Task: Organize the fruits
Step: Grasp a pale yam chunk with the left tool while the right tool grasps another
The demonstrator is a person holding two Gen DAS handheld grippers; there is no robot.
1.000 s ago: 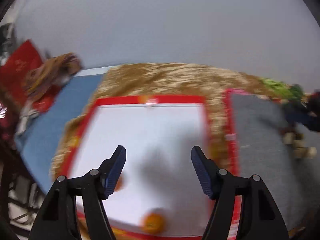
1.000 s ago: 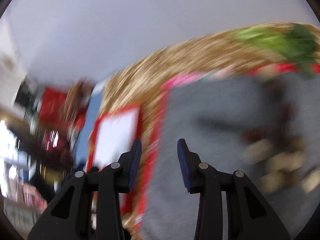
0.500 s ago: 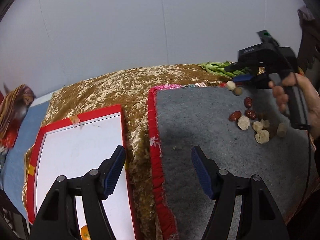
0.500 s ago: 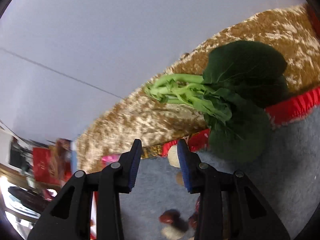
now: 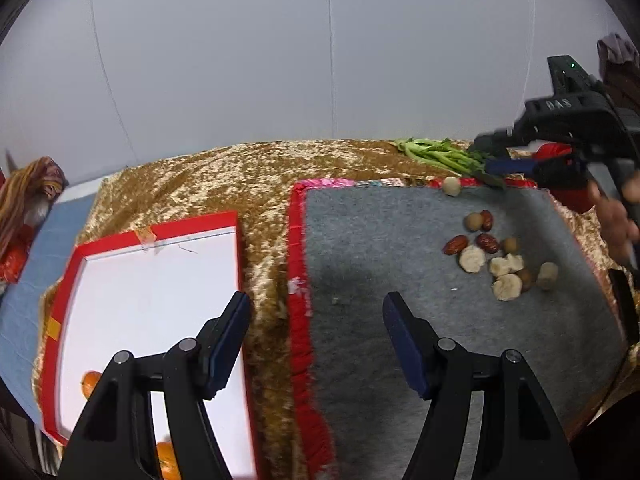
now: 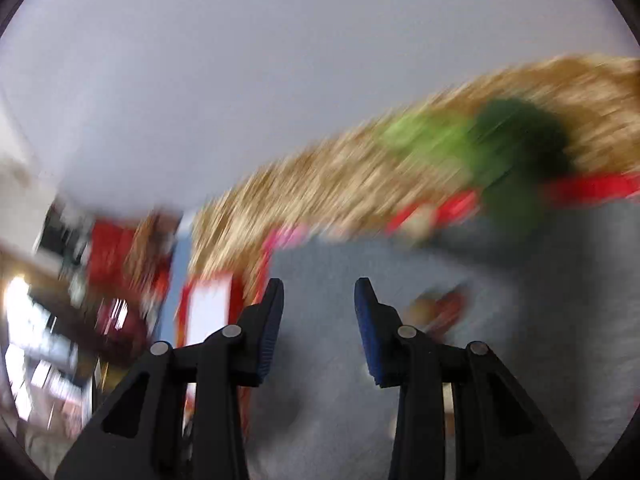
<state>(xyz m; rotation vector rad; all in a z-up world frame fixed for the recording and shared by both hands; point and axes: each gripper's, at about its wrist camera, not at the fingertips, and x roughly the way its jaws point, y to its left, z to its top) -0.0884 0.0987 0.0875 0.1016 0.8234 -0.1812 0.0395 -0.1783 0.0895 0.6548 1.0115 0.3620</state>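
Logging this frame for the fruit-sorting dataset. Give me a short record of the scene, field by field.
surface: gold cloth
mat: grey mat, red-edged
loose fruit: red dates and pale round pieces clustered on the mat's far right; one round piece apart at the far edge
tray: red-rimmed white tray, left of the mat, holding orange fruit
greens: leafy stalks beyond the mat
left gripper: open, empty
right gripper: open, empty; view motion-blurred

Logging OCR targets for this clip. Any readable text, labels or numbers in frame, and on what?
"DAS" or similar, embossed on the right gripper black housing in the left wrist view; the letters look reversed, so uncertain.
Red-rimmed tray: tape patches, no print.
Right wrist view: motion-blurred, nothing legible.
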